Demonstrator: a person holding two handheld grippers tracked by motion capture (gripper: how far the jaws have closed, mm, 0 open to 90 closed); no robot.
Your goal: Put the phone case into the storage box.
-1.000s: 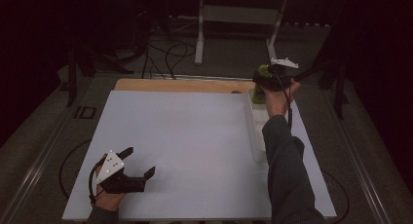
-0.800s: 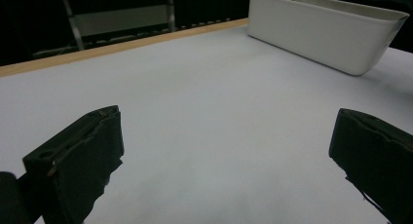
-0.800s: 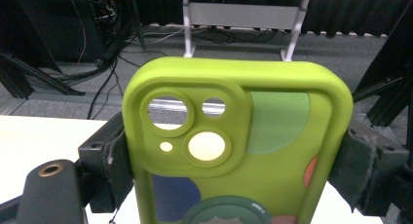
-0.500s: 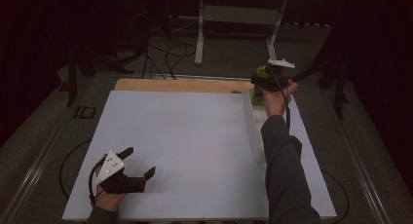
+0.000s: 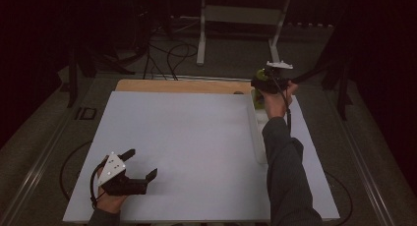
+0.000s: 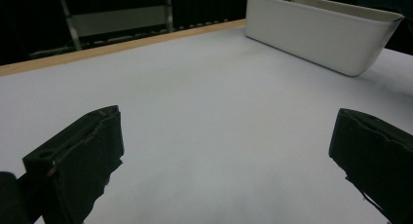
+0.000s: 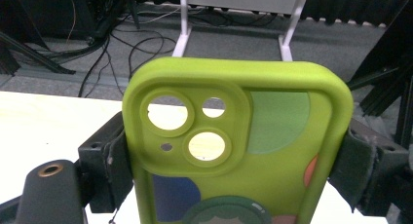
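Clearly, a green phone case [image 7: 238, 146] sits clamped in the right gripper [image 5: 268, 82], held above the far end of the white bin [image 5: 256, 132].

Empty, with open camera cut-outs, the case looks light and rubbery; it would likely flex under hard squeezing and is not fragile, so the long side edges are the sensible place to hold it. That is where the pads [image 7: 114, 160] press now, one on each side, the case standing upright between them. Beyond the bin's near end, well apart across the white table [image 5: 187, 137], the left gripper [image 5: 139, 168] rests low with its jaws spread wide and nothing between them; from there the bin [image 6: 321, 31] lies ahead.
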